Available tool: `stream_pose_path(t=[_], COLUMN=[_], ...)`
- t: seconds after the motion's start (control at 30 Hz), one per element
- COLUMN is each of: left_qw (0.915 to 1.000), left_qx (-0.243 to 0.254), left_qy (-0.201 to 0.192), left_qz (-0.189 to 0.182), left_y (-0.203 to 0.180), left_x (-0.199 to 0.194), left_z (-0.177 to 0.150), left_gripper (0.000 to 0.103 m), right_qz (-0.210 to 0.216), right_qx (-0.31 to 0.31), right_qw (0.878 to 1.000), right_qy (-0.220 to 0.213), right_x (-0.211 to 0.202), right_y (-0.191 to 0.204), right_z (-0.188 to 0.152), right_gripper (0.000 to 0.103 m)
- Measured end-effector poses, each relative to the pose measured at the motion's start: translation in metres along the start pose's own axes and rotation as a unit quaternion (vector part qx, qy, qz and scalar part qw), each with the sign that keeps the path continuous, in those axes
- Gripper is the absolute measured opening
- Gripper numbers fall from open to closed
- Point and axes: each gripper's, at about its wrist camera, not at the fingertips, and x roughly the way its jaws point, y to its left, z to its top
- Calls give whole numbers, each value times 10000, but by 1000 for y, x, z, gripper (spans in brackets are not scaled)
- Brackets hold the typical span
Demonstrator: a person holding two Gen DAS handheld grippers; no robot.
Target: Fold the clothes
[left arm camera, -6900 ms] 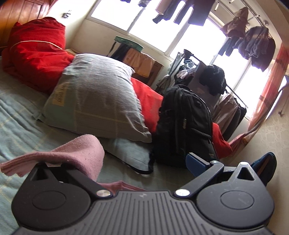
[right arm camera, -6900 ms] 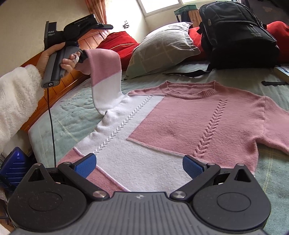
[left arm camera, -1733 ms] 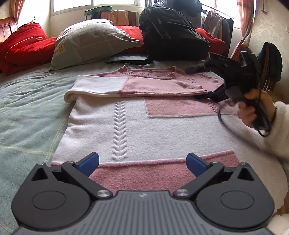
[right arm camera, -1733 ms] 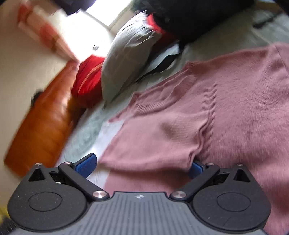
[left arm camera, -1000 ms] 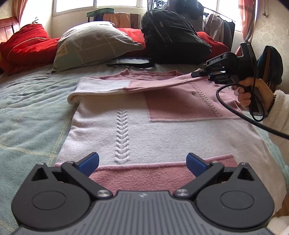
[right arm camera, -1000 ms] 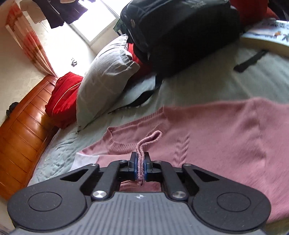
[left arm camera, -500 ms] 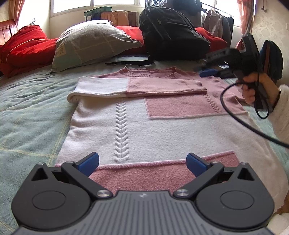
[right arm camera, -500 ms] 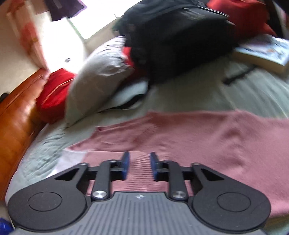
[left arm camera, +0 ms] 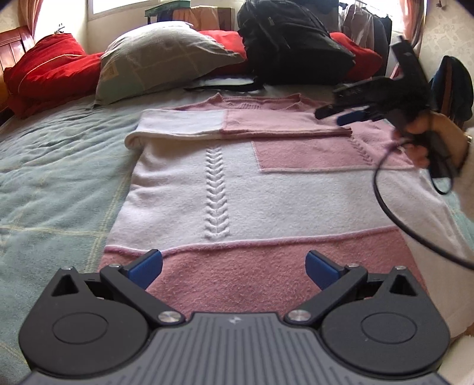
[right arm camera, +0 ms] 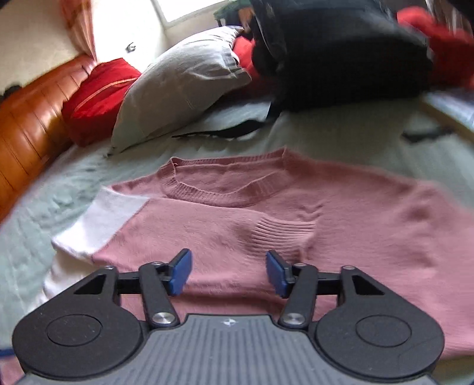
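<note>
Pink/white sweater (left arm camera: 237, 189) flat on bed (left arm camera: 53, 165), one sleeve (left arm camera: 237, 124) folded across chest. Left gripper (left arm camera: 234, 266) spread wide over hem; right gripper (right arm camera: 228, 272) apart, empty, over sleeve cuff.

Your left camera sits low at the hem of the sweater (left arm camera: 237, 189) and looks along it toward the pillow (left arm camera: 160, 65). Your right camera is close above the folded sleeve (right arm camera: 237, 237), facing the same pillow (right arm camera: 183, 80) and backpack (right arm camera: 340, 50).

Daylight pours from the blown-out window (left arm camera: 118, 6) behind the grey pillow (left arm camera: 160, 59), leaving soft shadows. Fisheye bending curves the edges. The right wrist view is motion-blurred, worst around the black backpack (right arm camera: 340, 50).
</note>
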Motion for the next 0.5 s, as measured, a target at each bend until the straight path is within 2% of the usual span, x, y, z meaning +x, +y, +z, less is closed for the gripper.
stream_pose_path(t=[0.1, 0.17, 0.23, 0.4, 0.43, 0.5], left_qw=[10000, 10000, 10000, 9999, 9999, 9998], left_qx=[-26, -19, 1, 115, 134, 163], left_qy=[-52, -7, 51, 29, 1, -64], left_qz=[-12, 47, 82, 92, 73, 43], left_y=[0, -2, -5, -14, -16, -19], left_x=[-4, -5, -6, -18, -21, -27], left_z=[0, -2, -4, -11, -13, -15], left_gripper=[102, 102, 102, 102, 102, 102], right_qz=[-102, -209, -323, -608, -662, -741], right_qx=[-656, -975, -1124, -1495, -1491, -1379], right_qw=[9978, 9950, 9929, 9853, 9849, 9863], right_qy=[-30, 70, 209, 556, 581, 521], right_x=[-24, -34, -38, -48, -49, -57], right_y=[21, 33, 41, 60, 62, 62], right_z=[-18, -34, -52, -96, -103, -114], right_gripper=[84, 89, 95, 99, 103, 103])
